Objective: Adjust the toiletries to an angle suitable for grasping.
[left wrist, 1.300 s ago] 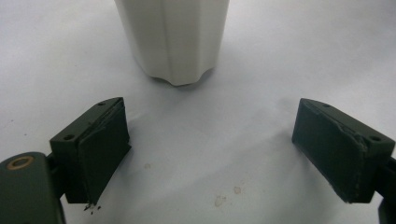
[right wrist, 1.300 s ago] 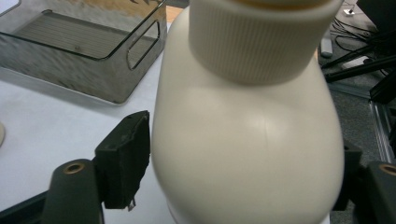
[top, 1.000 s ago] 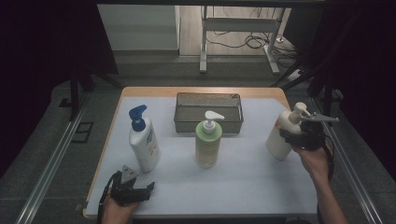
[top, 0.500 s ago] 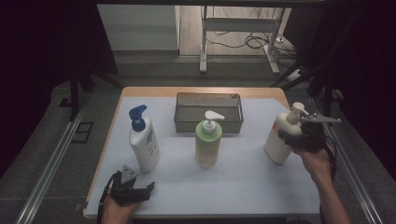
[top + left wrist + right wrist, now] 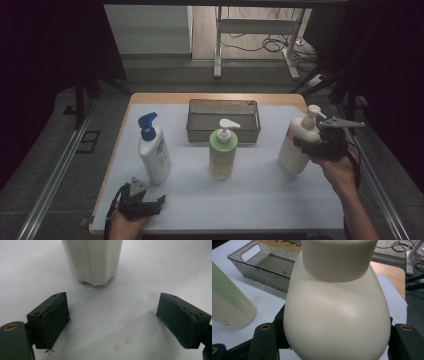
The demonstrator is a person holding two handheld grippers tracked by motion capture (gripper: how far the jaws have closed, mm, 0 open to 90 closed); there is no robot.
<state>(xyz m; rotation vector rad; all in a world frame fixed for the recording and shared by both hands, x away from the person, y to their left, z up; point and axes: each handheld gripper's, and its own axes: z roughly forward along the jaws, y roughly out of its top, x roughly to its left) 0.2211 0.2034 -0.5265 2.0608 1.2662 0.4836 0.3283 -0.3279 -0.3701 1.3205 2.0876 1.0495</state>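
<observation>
My right gripper (image 5: 311, 145) clamped the cream plastic pump bottle (image 5: 299, 145), which had tilted and risen off the white mat (image 5: 260, 190). I judged it bound for the grey mesh basket (image 5: 223, 120) leftward; my left gripper (image 5: 150, 204) gaped empty

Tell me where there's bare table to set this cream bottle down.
Free: the front strip between the left gripper and right gripper, and between green bottle and cream bottle. Crowded: around the basket.
</observation>
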